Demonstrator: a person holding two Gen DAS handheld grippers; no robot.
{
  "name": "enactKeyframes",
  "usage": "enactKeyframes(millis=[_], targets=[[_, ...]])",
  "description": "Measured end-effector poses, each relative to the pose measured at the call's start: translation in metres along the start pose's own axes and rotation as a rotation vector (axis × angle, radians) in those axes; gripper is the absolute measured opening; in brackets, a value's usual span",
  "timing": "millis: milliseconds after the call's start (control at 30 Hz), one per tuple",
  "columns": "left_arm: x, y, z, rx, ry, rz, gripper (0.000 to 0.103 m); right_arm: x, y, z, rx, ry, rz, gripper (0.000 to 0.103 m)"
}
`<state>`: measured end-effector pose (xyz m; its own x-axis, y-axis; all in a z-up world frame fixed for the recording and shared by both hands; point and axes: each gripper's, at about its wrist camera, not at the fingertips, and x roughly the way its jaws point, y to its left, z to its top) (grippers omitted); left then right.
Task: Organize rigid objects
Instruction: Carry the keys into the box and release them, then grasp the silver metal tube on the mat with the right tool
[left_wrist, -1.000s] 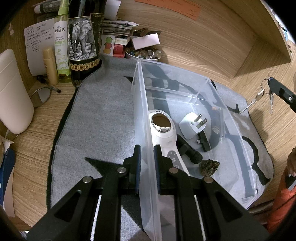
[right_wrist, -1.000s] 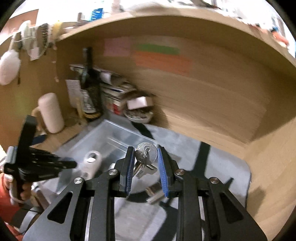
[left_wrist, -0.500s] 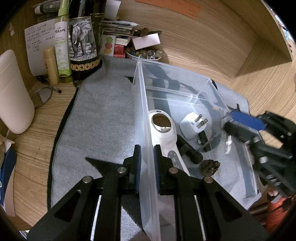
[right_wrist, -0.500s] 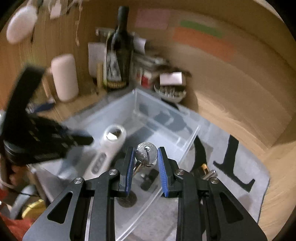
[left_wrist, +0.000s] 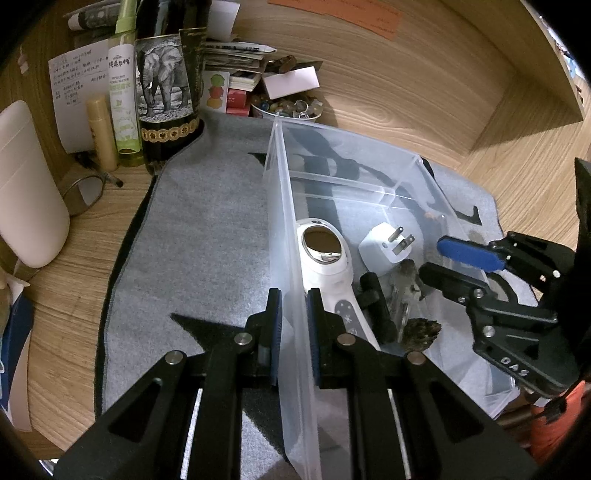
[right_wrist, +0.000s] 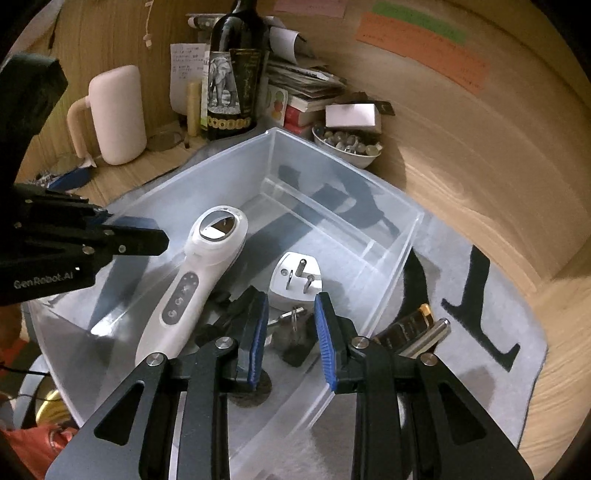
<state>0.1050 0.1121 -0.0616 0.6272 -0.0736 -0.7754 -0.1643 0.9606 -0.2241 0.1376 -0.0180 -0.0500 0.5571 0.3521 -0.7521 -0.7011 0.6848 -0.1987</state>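
A clear plastic bin (left_wrist: 369, 184) (right_wrist: 325, 177) stands on a grey mat. My left gripper (left_wrist: 294, 326) is shut on the bin's near long wall, one finger on each side. Inside lie a white handheld device (left_wrist: 325, 258) (right_wrist: 199, 273), a white plug adapter (left_wrist: 384, 243) (right_wrist: 295, 277), a small black gadget (left_wrist: 376, 310) and a pine cone (left_wrist: 421, 332). My right gripper (right_wrist: 290, 306) (left_wrist: 439, 260) hangs low inside the bin, its jaws opening. A bunch of keys (right_wrist: 291, 321) (left_wrist: 402, 291) lies on the bin floor between the blue pads, which do not press on it.
A metal cylinder (right_wrist: 428, 334) and a gold-edged metal piece (right_wrist: 406, 325) lie on the mat (right_wrist: 480, 350) right of the bin. Behind stand a dark bottle with an elephant label (left_wrist: 166, 96), a green spray bottle (left_wrist: 123, 92), a white jug (right_wrist: 118, 114), a bowl of beads (right_wrist: 347, 147) and stacked books.
My right gripper came down from above the mat into the bin with the keys. Its jaws have spread and the keys now rest on the bin floor. The left gripper has not moved.
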Motion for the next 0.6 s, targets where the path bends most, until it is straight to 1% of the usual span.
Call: enactKeyframes(millis=[133,233,267,333,367,467,600], targets=[[0.000,0.001,0.000,-0.001,0.000,-0.001,0.013,-0.011,-0.008,0.004,0.038,-0.039,0.012,0.042],[0.000,0.001,0.000,0.001,0.000,0.000,0.013,-0.025,-0.020,0.007,0.083,-0.079,0.034,0.046],[-0.001,0.001,0.000,0.001,0.000,0.001,0.013,-0.031,-0.027,0.008,0.106,-0.097,0.030,0.050],[0.000,0.001,0.000,0.000,0.001,-0.001,0.013,-0.041,-0.038,0.009,0.141,-0.129,0.007,0.056],[0.000,0.001,0.000,0.000,0.001,-0.001,0.013,-0.045,-0.045,0.010,0.165,-0.146,-0.009,0.058],[-0.001,0.002,0.000,-0.001,0.000,-0.001,0.013,-0.053,-0.066,0.009,0.228,-0.166,-0.043,0.060],[-0.001,0.002,0.001,0.000,-0.001,0.000,0.013,-0.054,-0.097,0.004,0.322,-0.170,-0.122,0.064]])
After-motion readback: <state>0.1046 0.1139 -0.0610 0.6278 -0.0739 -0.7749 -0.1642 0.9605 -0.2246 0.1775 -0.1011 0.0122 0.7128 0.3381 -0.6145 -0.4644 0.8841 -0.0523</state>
